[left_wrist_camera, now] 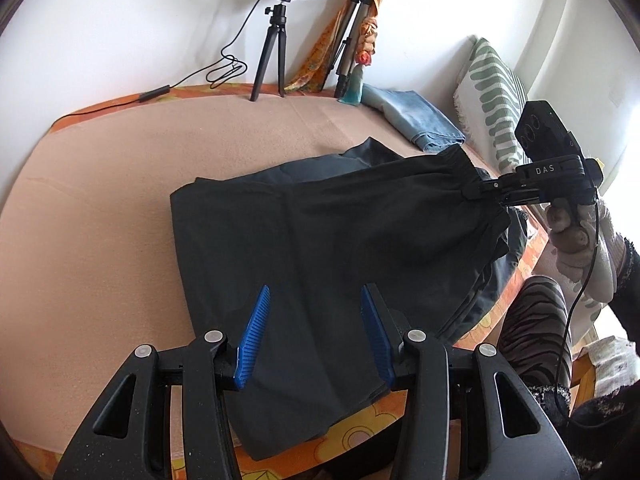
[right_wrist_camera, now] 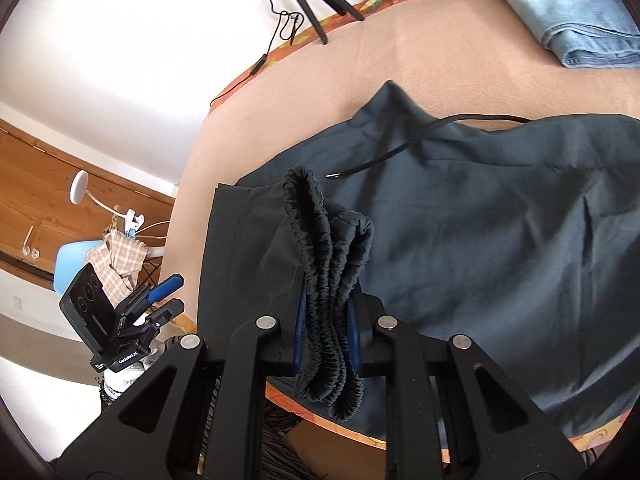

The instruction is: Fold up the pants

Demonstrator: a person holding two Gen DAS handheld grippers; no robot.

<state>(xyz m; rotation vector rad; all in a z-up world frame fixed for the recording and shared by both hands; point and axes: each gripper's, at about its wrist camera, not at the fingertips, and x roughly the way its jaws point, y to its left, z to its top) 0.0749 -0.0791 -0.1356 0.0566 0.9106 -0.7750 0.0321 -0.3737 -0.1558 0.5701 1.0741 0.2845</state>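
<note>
- Dark pants (left_wrist_camera: pixel 320 248) spread on a peach-covered bed (left_wrist_camera: pixel 100 208), partly folded over, one edge hanging past the near edge of the bed.
- Right gripper (right_wrist_camera: pixel 326 320) with jaws pinching the bunched elastic waistband (right_wrist_camera: pixel 328 256), gathered folds squeezed between the blue pads (right_wrist_camera: pixel 301 328) and spilling out beyond and below them.
- Seen from the left wrist: right gripper (left_wrist_camera: pixel 476 194) lifting the waistband end clear of the bed, gloved hand (left_wrist_camera: pixel 580 240) on its grip.
- Left gripper (left_wrist_camera: pixel 316 336) with jaws spread, nothing between the blue pads (left_wrist_camera: pixel 256 332); pants fabric lying under and ahead of them.
- Black drawcord (right_wrist_camera: pixel 400 152) loose on the fabric, ahead of the right jaws.
- Folded blue jeans (left_wrist_camera: pixel 416 120) well beyond the left jaws, up and to the right.
- Ring light on a tripod (left_wrist_camera: pixel 276 40) at the far edge of the bed.
</note>
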